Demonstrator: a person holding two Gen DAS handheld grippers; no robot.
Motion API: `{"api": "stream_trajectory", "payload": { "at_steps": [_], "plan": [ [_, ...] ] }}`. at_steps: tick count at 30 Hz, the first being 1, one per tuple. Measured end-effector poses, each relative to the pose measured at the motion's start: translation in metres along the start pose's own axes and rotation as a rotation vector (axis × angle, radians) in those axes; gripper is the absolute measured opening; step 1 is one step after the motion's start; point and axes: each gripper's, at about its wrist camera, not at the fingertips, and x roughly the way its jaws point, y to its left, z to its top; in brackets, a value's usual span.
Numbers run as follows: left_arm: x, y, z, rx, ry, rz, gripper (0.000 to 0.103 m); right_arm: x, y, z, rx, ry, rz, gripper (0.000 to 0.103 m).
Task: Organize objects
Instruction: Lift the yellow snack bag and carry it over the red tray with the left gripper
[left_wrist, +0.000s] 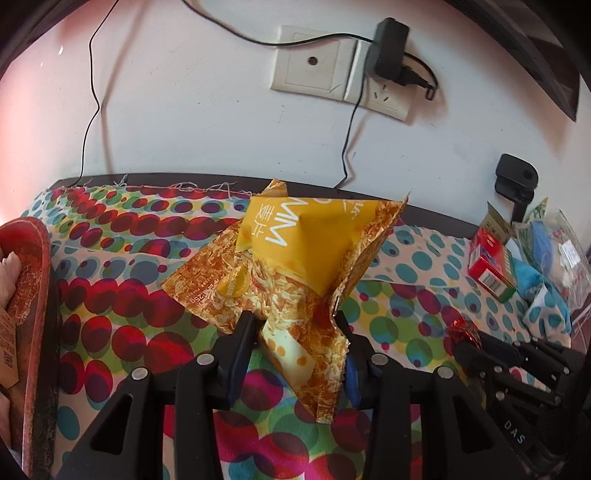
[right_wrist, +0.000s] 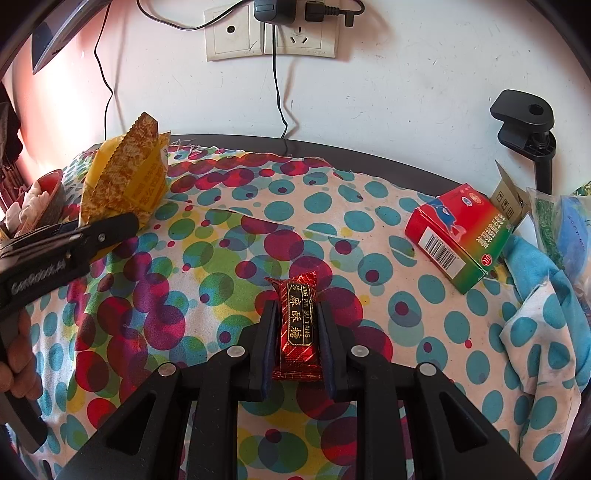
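Left tool (left_wrist: 295, 325): closed on the lower part of a yellow and orange snack bag (left_wrist: 295, 266), which stands up crumpled between its two fingers, above the dotted cloth (left_wrist: 122, 295). From the right wrist view the same bag (right_wrist: 125, 177) sits at the far left of the surface, near the wall, with the left tool (right_wrist: 122, 221) under it and a hand (right_wrist: 18, 354) on its handle.

Right tool (right_wrist: 297, 332): nearly closed, clamped on a small red candy (right_wrist: 299, 325) with gold lettering, held lengthwise between the fingers. In the left wrist view only a bit of red foil (left_wrist: 463, 328) shows at its tip.

Red and green box (right_wrist: 458, 236): lying flat on the cloth at the right, well apart from both tools, its barcode end facing the camera.

Red tray (left_wrist: 33, 295): at the left edge, holding white pieces; contents unclear.

Plastic bags (right_wrist: 561, 229): heaped at the far right, beside the box.

Wall socket (right_wrist: 271, 33): above the surface, with a black plug and cables.
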Motion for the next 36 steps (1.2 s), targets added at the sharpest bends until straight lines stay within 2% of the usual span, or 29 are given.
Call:
{"api": "stream_trajectory", "payload": {
  "at_steps": [9,18,36],
  "plan": [
    [-0.015,-0.02,-0.015,0.119,-0.002,-0.034,0.042,0.0,0.002,0.001,0.004,0.001,-0.004,0.021],
    [-0.031,-0.026,-0.03,0.179,-0.007,-0.021,0.042,0.0,0.004,0.002,0.004,0.001,-0.01,0.021],
    [-0.075,0.024,-0.064,0.093,-0.007,0.016,0.042,0.0,0.009,0.003,0.001,0.001,-0.032,0.022]
  ]
}}
